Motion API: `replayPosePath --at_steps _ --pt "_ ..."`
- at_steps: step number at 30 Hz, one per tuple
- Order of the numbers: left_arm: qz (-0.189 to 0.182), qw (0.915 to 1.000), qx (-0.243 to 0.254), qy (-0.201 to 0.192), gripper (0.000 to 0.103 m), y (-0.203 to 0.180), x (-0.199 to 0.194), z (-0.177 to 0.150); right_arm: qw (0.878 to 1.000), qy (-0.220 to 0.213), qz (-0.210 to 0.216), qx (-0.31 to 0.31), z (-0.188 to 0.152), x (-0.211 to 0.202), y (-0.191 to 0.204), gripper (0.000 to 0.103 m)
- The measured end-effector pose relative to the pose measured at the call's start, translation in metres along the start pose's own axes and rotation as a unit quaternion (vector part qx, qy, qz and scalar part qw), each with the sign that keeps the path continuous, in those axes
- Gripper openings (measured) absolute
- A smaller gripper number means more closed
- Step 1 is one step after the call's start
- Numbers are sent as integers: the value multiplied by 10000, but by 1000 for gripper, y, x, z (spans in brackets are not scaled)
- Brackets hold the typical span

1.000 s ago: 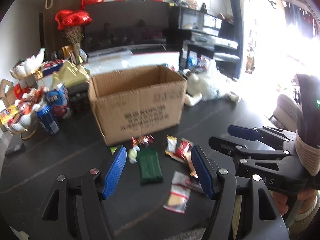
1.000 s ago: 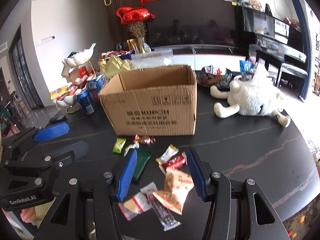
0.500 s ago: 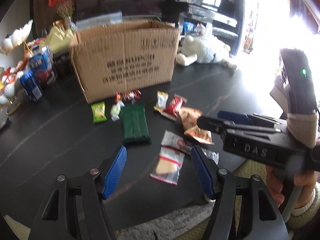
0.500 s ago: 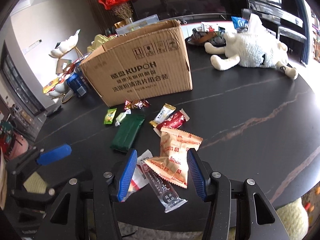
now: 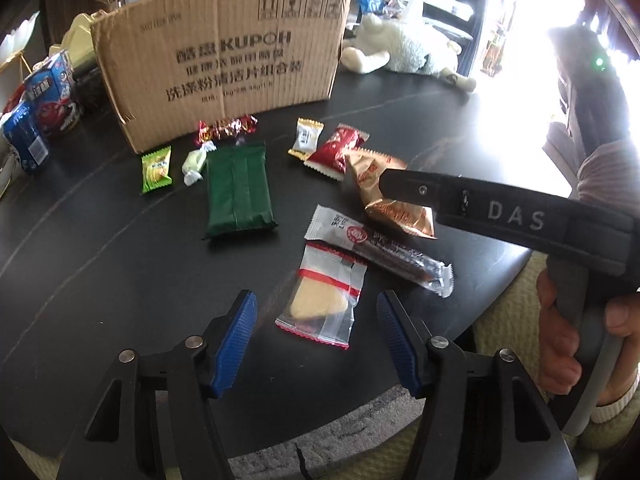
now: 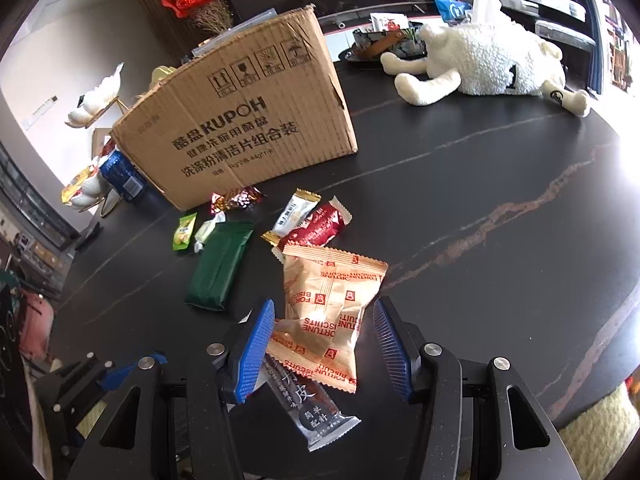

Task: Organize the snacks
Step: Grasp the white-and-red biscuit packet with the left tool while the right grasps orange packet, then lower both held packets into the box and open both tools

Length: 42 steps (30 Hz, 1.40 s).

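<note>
Both hand-held grippers lower vs. 1 s back, left (image 5: 316,344) closing, right (image 6: 324,346) part-open, nothing gripped; dark marbled table (image 6: 480,208), cardboard box (image 5: 224,60).

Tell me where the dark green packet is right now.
The dark green packet lies flat on the black table, left of centre in the left wrist view, just in front of the cardboard box, beside the pale green candy.

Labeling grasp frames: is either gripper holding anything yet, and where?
Nothing held. Left gripper, jaws closing, brackets the clear cracker packet; right gripper, open, brackets the biscuit bag.
</note>
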State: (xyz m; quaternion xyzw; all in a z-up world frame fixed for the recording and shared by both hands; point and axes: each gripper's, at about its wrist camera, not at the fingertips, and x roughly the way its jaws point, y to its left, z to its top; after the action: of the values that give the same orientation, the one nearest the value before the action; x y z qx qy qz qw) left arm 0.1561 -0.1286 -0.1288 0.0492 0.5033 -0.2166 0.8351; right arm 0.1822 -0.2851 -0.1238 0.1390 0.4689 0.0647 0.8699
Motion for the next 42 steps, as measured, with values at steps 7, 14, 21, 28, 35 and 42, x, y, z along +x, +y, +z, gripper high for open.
replayPosePath --at_steps 7,14,21,28,35,42 --pt "47 9999 77 126 51 -1 14 -2 10000 25 46 3 1 6 3 53" --pt "9 9999 6 123 40 4 16 0 9998 127 181 24 3 13 4 53" --pt "-69 9999 -114 95 36 8 15 1 9999 66 73 -121 2 13 8 48" --pt "-28 9994 -298 -144 35 17 -1 5 9995 -59 -88 -305 0 12 11 38" --pt "8 9981 -457 -402 35 24 -17 14 9990 -190 -98 -392 0 8 15 38" --pt "43 9965 -498 -665 35 28 -31 24 9986 -293 -84 -437 0 1 20 38"
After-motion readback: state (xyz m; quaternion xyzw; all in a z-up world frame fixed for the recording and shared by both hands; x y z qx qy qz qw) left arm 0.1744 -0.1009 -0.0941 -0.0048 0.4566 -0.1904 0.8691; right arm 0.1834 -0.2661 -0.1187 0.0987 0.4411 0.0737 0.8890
